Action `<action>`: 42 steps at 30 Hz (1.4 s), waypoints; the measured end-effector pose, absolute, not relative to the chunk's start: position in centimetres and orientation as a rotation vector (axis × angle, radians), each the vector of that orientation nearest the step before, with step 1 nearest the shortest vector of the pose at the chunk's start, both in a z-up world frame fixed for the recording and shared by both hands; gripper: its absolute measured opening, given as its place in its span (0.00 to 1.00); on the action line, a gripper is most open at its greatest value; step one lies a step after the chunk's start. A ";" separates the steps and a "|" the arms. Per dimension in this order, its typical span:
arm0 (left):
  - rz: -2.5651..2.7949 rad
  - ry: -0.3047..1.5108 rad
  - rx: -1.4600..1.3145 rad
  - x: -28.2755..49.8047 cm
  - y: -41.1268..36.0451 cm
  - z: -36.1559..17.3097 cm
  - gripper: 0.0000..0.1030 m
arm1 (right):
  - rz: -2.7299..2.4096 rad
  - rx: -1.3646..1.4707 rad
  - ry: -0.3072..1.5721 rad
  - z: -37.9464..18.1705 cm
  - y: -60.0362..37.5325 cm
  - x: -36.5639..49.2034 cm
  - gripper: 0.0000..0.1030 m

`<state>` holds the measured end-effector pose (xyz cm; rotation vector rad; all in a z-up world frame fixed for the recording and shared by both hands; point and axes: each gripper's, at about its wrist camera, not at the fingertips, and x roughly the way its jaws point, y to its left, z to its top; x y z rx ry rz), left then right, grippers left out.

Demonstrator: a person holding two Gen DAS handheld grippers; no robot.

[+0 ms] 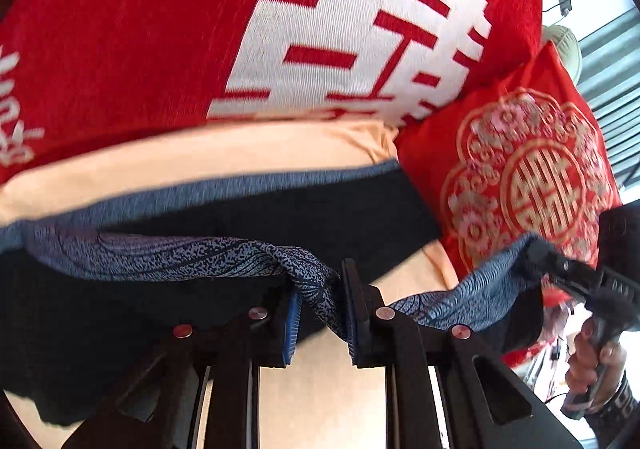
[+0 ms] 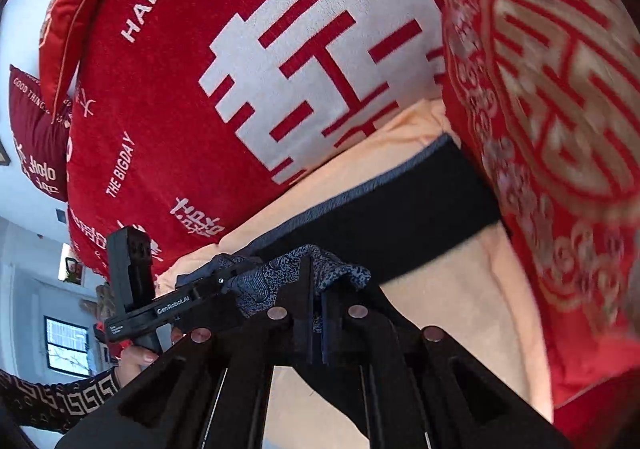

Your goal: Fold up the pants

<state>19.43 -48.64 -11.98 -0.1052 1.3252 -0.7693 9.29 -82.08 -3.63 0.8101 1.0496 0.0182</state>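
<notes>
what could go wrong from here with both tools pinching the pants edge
1. The left tool pinches only a thin twist of the blue patterned black pants; it may slip out as the fabric is pulled.
2. The right tool holds a small bunched corner, so the fold could come out uneven.
3. The red cushion with gold medallion sits against the pants on the peach sheet and may snag or get dragged.

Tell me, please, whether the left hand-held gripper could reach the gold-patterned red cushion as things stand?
Probably not freely: the left hand-held gripper is shut on the pants' patterned blue hem, and the right hand-held gripper sits between it and the gold-patterned red cushion.
</notes>
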 end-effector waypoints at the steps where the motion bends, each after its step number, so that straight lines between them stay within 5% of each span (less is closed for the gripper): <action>1: -0.761 1.319 -0.096 20.3 -49.4 -12.3 0.20 | 0.020 0.788 1.066 -4.1 -82.9 10.5 0.03; 6: -0.692 1.304 -0.026 23.1 -50.5 -13.3 0.21 | -0.009 0.664 1.204 -8.6 -85.6 17.9 0.05; 8: -0.653 1.312 0.011 23.6 -50.3 -13.7 0.39 | -0.038 0.651 1.267 -11.2 -86.3 19.7 0.05; 9: -0.622 1.298 0.031 23.6 -50.0 -13.6 0.55 | -0.066 0.637 1.296 -12.2 -86.7 20.4 0.10; 12: -0.526 1.260 0.101 23.6 -48.5 -13.6 0.61 | -0.136 0.536 1.344 -13.7 -86.8 21.8 0.65; 15: -0.436 1.280 0.143 23.5 -46.4 -14.8 0.61 | -0.120 0.450 1.293 -12.0 -85.7 22.1 0.74; 20: -0.289 1.364 0.201 23.1 -43.4 -18.8 0.61 | -0.093 0.508 1.159 -7.6 -84.4 17.9 0.74; 24: -0.232 1.429 0.202 22.6 -42.0 -21.8 0.61 | -0.230 0.646 1.285 -12.1 -84.6 12.5 0.74; 26: -0.226 1.407 0.199 22.3 -41.8 -22.1 0.61 | -0.308 0.716 1.338 -15.0 -85.4 11.3 0.66; 29: -0.223 1.379 0.232 22.0 -42.0 -22.2 0.61 | -0.374 0.707 1.308 -17.4 -86.0 11.4 0.35; 30: -0.223 1.378 0.239 22.1 -42.0 -22.2 0.61 | -0.380 0.678 1.305 -17.5 -85.9 11.9 0.07; 35: -0.230 1.397 0.253 22.3 -41.7 -22.0 0.61 | -0.378 0.591 1.269 -15.7 -86.1 13.3 0.10; 38: -0.217 1.412 0.246 22.8 -41.8 -21.7 0.61 | -0.392 0.528 1.443 -17.9 -85.8 12.9 0.30; 42: -0.224 1.339 0.231 24.1 -41.0 -19.4 0.61 | -0.329 0.527 1.361 -14.6 -85.1 11.9 0.30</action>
